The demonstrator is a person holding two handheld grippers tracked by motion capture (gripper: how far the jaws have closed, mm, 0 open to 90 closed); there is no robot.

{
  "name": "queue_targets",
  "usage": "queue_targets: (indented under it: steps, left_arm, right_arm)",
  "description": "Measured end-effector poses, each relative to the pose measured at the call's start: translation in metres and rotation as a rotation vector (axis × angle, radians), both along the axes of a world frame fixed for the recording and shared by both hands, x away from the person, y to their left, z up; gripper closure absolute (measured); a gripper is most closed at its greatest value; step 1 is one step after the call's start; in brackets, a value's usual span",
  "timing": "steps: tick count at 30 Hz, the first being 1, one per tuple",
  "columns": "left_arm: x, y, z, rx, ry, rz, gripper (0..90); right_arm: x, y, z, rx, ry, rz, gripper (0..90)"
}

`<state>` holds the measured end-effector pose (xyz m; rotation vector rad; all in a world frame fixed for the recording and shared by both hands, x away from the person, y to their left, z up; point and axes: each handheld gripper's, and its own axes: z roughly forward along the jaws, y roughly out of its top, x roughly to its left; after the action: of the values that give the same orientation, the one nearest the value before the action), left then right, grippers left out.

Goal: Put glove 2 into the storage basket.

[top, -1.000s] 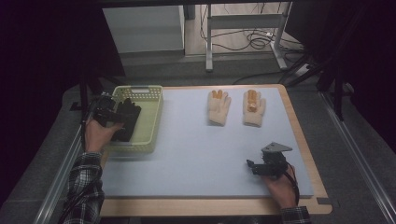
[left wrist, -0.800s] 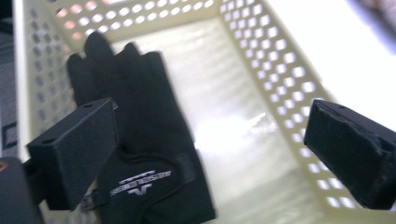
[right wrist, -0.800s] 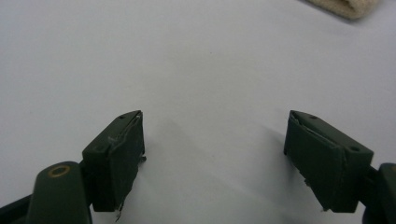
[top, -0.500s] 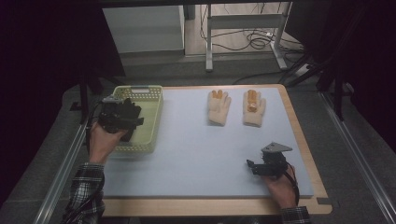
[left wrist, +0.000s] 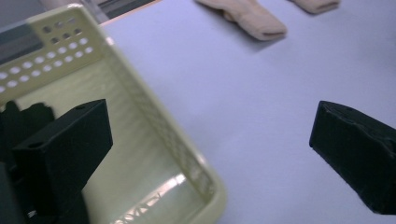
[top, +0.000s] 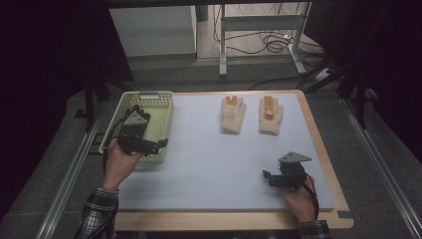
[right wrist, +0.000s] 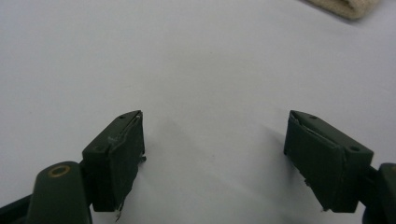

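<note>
A pale yellow basket [top: 160, 105] stands at the table's left, and it looks empty. My left gripper [top: 155, 145] hovers over its near right corner. Its jaws have just been opening and now stand wide apart. In the left gripper view one jaw is over the basket [left wrist: 140, 140] and the other over the mat, with nothing gripped by the gripper [left wrist: 210, 121]. Two beige gloves with orange fingertips [top: 233, 115] [top: 270, 115] lie flat at the far middle of the mat. My right gripper [top: 267, 177] rests near the front right, open [right wrist: 212, 135] over bare mat.
A pale blue-grey mat [top: 209, 164] covers a wooden table with a raised rim [top: 326, 149]. Glove cuffs show at the top of the left gripper view [left wrist: 252, 21] and the right gripper view [right wrist: 348, 7]. Cables and a metal stand lie on the floor beyond the table.
The left hand has carried its gripper from the basket's left side toward the near right corner. The right hand and both gloves have stayed put.
</note>
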<state>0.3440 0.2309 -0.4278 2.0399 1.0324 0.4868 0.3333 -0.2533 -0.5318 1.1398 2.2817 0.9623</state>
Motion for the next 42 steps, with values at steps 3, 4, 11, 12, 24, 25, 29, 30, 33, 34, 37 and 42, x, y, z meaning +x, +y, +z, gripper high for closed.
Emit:
queue_targets:
  steps: [3,4,11,12,24,25,29,30,33,34,37,42]
  left_arm:
    - [-0.01,-0.015,-0.003,0.003,-0.019,-0.038,0.0]
    - [-0.013,-0.02,-0.005,0.006,-0.025,-0.048,0.0]
    - [-0.034,-0.053,-0.025,0.029,-0.042,-0.124,0.0]
    - [-0.034,-0.053,-0.025,0.029,-0.042,-0.124,0.0]
    - [-0.057,-0.079,-0.084,0.055,0.004,-0.14,0.0]
    - [-0.058,-0.079,-0.089,0.061,0.01,-0.131,0.0]
    - [-0.057,-0.077,-0.1,0.063,0.032,-0.12,0.0]
    - [-0.057,-0.076,-0.105,0.062,0.045,-0.115,0.0]
    - [-0.057,-0.075,-0.111,0.082,0.059,-0.106,0.0]
    - [-0.056,-0.075,-0.113,0.092,0.065,-0.104,0.0]
    - [-0.055,-0.075,-0.119,0.103,0.081,-0.102,0.0]
    - [-0.056,-0.073,-0.122,0.091,0.086,-0.093,0.8]
  right_arm:
    - [0.0,0.0,0.0,0.001,0.001,-0.001,19.9]
    - [0.0,0.0,0.0,0.001,-0.001,0.001,19.9]
    - [0.0,0.0,0.0,0.001,0.0,0.002,19.9]
    - [0.0,0.0,0.0,0.001,0.0,0.002,19.9]
    - [0.0,0.0,0.0,0.002,0.001,0.002,19.9]
    - [0.001,0.0,0.0,0.002,0.001,0.002,19.9]
    - [0.001,0.0,0.0,0.002,0.003,0.002,19.9]
    - [0.001,0.0,0.0,0.002,0.003,0.002,19.9]
    - [0.001,0.0,0.0,0.002,0.004,0.002,20.0]
    - [0.001,0.0,0.0,0.001,0.004,0.002,20.0]
    - [0.001,-0.001,0.001,0.006,0.007,0.003,20.5]
    - [0.001,-0.001,0.001,0.011,0.007,-0.002,23.3]
